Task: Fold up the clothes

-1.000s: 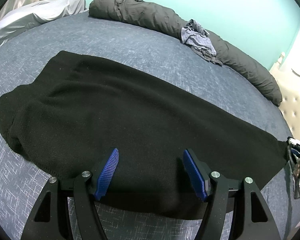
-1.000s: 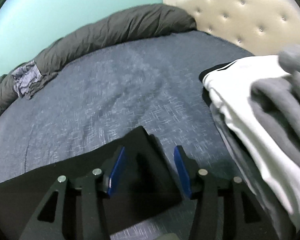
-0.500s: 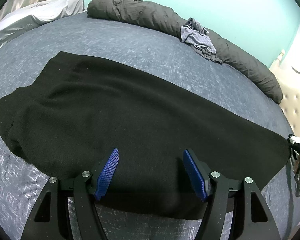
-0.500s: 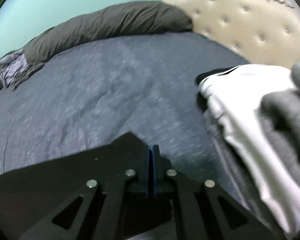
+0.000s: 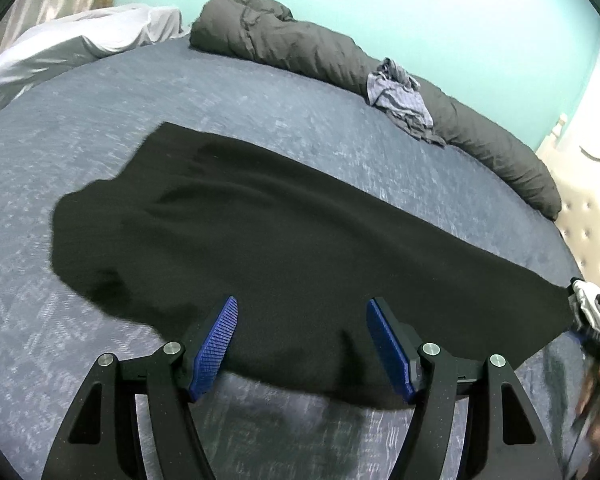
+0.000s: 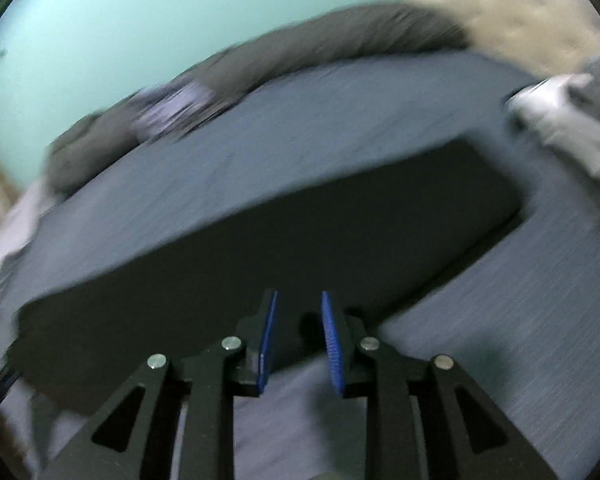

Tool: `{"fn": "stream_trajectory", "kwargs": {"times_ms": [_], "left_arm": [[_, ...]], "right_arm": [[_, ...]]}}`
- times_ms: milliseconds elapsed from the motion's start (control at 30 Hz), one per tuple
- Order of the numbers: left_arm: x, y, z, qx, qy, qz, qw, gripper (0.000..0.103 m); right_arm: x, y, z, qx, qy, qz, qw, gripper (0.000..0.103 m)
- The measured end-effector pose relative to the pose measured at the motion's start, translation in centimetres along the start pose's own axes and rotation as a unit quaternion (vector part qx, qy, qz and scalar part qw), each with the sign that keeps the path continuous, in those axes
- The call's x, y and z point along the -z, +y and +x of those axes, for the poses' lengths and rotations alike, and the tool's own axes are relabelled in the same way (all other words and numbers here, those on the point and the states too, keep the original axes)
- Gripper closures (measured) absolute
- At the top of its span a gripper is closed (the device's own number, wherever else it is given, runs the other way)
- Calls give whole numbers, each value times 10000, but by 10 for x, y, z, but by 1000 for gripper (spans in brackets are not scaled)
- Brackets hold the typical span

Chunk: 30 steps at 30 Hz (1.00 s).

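Two claws over one black garment (image 5: pixel 300 248), spread long and flat across the blue-grey bed (image 5: pixel 260 112). Right claw (image 6: pixel 298 340), clamped on the garment's end corner half a second ago, now parted by a small gap and pulled back toward the near edge, holding nothing; view heavily blurred. Left claw (image 5: pixel 302 340) wide apart as before, hovering over the near hem. Corner released, so probably straightened for a fold. Behind: rolled grey duvet (image 5: pixel 324 52), crumpled cloth (image 5: pixel 400 96), clothes pile (image 6: pixel 568 120), teal wall (image 5: pixel 420 4).
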State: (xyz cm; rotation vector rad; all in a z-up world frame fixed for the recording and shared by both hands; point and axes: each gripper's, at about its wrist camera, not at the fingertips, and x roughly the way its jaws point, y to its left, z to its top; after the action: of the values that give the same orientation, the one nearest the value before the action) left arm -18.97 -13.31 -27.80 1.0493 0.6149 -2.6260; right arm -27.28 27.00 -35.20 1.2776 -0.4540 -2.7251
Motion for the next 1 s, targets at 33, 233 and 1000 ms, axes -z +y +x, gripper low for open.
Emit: {"fn": "stream_trajectory", "kwargs": {"times_ms": [33,233,1000], "left_arm": [[0,3,-4,-20,-16,-6,10000,32],[6,32,-21,-142,-69,-215,9996,32],[3,97,-39,-276,-133,-861,9958,32]], "right_arm": [[16,25,3,-263,161,-137,9994,81],[81,136,15,-1461,934,-512,9835,81],[100,274,78,-2360,954,-1685,9523,64]]}}
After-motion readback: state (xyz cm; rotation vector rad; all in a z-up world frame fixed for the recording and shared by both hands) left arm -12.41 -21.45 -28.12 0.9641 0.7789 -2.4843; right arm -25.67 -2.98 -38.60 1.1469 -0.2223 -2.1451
